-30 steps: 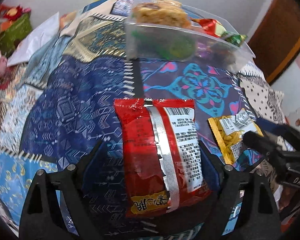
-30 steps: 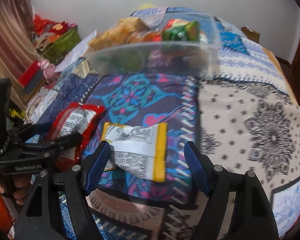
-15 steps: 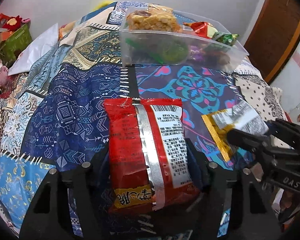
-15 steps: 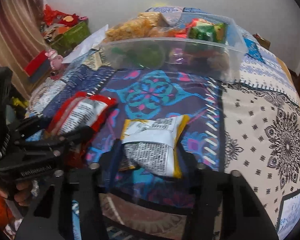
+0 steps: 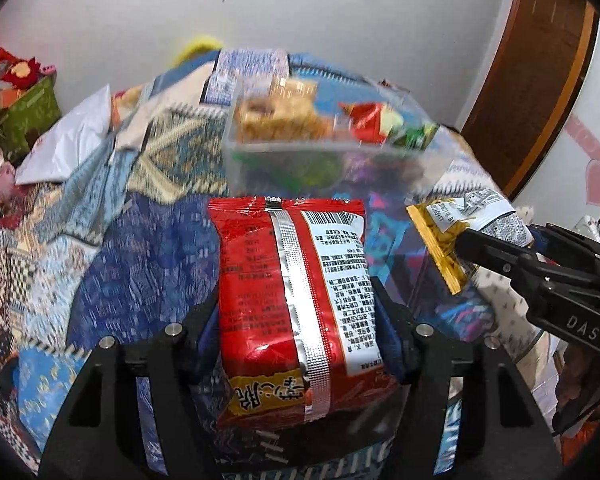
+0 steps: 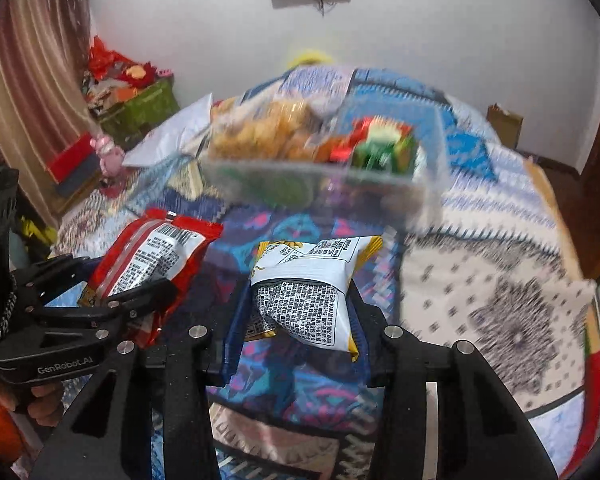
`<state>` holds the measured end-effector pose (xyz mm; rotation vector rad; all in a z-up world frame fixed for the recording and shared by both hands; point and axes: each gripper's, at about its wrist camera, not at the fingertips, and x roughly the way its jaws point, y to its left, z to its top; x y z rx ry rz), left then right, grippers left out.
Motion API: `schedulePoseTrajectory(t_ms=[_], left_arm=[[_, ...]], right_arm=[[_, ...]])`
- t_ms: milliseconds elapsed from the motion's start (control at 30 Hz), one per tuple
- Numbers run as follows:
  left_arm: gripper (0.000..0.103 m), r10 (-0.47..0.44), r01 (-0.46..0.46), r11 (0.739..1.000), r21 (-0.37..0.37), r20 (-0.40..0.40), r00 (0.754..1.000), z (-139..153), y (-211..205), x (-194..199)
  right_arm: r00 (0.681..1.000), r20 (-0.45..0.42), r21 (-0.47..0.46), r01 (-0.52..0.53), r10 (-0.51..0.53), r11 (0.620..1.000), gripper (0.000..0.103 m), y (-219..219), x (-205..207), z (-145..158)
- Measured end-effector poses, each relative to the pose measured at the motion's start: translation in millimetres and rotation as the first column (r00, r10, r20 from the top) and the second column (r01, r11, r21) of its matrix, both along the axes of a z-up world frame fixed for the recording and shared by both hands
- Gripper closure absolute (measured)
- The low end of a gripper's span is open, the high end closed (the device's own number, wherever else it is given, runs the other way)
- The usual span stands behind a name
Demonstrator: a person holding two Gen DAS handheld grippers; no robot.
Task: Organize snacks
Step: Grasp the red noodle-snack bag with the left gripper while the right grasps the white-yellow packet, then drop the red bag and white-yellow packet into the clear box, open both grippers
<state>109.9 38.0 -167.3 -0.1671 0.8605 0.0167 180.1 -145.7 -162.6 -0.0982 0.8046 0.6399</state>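
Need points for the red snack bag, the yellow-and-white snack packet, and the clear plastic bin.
Red foil snack bag [image 5: 292,292], left wrist view: silver back seam, mid-bag.
Yellow-and-white snack packet [image 6: 312,300], right wrist view: printed white back panel.
Clear plastic bin [image 6: 324,182], right wrist view: near side wall.

"DAS" is printed in pale letters on the black body of the right tool [image 5: 496,248], seen from the left wrist view. "GenRobot.AI" stands on the side of the left tool [image 6: 136,280], seen from the right wrist view. The red pack [image 5: 296,280] carries a yellow panel at its near end with large red Chinese characters, upside down from here, and a white panel of fine Chinese print with a barcode, too small to read. The yellow pack [image 6: 312,292] has a white back of dense small print and a barcode, also unreadable.
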Motion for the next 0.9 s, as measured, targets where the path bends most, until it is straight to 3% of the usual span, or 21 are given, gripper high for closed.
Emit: schedulePoseTrajectory(t_ms=[467,900], left_arm=[[0.038,-0.018,0.014,1.000,0.028,0.144,0.989,59.8,4.7,61.6],[0.038,-0.050,0.044,0.998,0.039,0.149,0.988,58.0,-6.8,153.8]], right_arm=[[0.987,0.141,0.065,0.068,-0.077,0.996,0.062,-10.5,42.6,46.1],[0.981,0.165,0.058,0.094,-0.102,0.994,0.062,3.7,107.3,41.7]])
